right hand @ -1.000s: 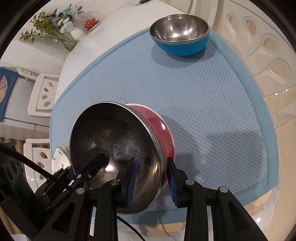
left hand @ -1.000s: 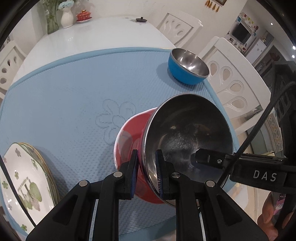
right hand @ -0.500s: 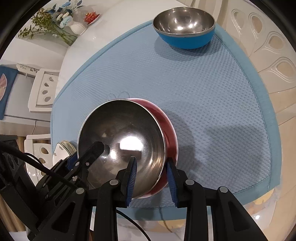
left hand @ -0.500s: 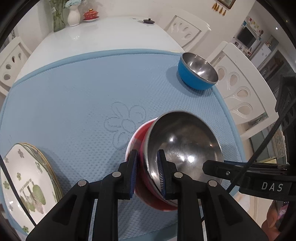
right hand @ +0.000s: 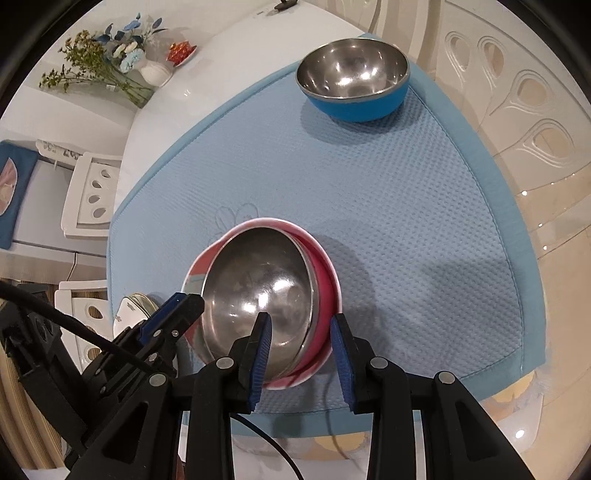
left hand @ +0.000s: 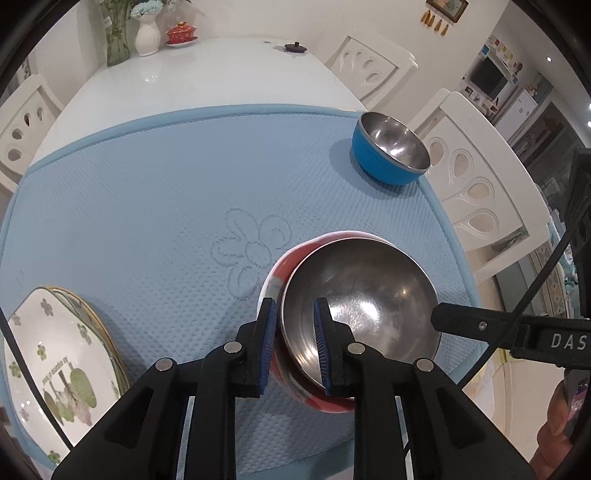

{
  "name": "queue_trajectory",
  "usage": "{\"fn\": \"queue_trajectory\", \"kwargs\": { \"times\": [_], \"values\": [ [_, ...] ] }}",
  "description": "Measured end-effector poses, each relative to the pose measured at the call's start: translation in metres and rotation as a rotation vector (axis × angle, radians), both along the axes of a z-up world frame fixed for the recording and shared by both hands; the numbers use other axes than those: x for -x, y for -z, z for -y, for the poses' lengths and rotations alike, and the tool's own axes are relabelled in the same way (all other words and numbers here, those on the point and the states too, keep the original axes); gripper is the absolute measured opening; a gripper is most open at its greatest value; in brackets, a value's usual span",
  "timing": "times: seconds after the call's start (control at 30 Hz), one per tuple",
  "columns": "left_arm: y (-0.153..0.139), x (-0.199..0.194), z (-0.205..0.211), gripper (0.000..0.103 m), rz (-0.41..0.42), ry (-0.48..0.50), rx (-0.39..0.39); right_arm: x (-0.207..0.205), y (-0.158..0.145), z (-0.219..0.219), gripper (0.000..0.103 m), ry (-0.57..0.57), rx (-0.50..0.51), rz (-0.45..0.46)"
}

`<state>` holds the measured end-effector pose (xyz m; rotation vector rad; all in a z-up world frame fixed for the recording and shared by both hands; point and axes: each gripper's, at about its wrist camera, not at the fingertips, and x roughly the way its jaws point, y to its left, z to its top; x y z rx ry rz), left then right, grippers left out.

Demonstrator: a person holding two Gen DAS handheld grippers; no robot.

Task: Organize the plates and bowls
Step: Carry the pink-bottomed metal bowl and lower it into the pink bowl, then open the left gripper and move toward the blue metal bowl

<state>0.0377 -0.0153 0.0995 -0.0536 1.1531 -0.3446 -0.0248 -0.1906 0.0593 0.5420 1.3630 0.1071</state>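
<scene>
A red bowl (left hand: 354, 306) with a steel inside hangs low over the blue mat (left hand: 147, 184), slightly tilted. Whether it touches the mat I cannot tell. My left gripper (left hand: 294, 338) is shut on its near-left rim, one pad inside and one outside. My right gripper (right hand: 301, 352) is shut on the opposite wall of the red bowl (right hand: 258, 291); one of its fingers (left hand: 447, 319) shows at the bowl's right edge. A blue bowl (left hand: 388, 155), also steel inside, stands upright at the mat's far right corner. A stack of flowered plates (left hand: 55, 362) lies at the near left.
The blue mat (right hand: 369, 206) covers the near end of a white table (left hand: 207, 74). White chairs (left hand: 476, 192) stand along the right side. A vase (left hand: 147, 35) and a red lidded cup (left hand: 181, 33) sit at the far end. A person's hand (left hand: 554, 428) shows at the lower right.
The red bowl has swung from steeply tilted to nearly level and come down toward the mat. Both grippers have kept their hold on it.
</scene>
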Motion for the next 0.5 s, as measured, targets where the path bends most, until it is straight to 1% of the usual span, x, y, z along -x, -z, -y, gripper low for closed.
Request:
{"fn": "queue_trajectory", "kwargs": {
  "times": [0.1, 0.2, 0.4, 0.5],
  "values": [
    [-0.002, 0.0, -0.003, 0.018, -0.002, -0.002, 0.009, 0.006, 0.004, -0.001, 0.032, -0.005, 0.021, 0.001],
    [-0.004, 0.0, -0.008, 0.018, -0.011, -0.008, 0.034, 0.014, 0.012, -0.001, 0.032, -0.016, 0.052, 0.0],
    [-0.011, -0.002, -0.009, 0.019, 0.005, -0.004, 0.009, 0.018, 0.03, 0.007, 0.032, 0.005, 0.021, -0.031],
    [-0.017, -0.006, -0.008, 0.019, 0.019, 0.003, 0.001, 0.016, 0.026, 0.012, 0.032, 0.022, -0.016, -0.024]
  ]
}}
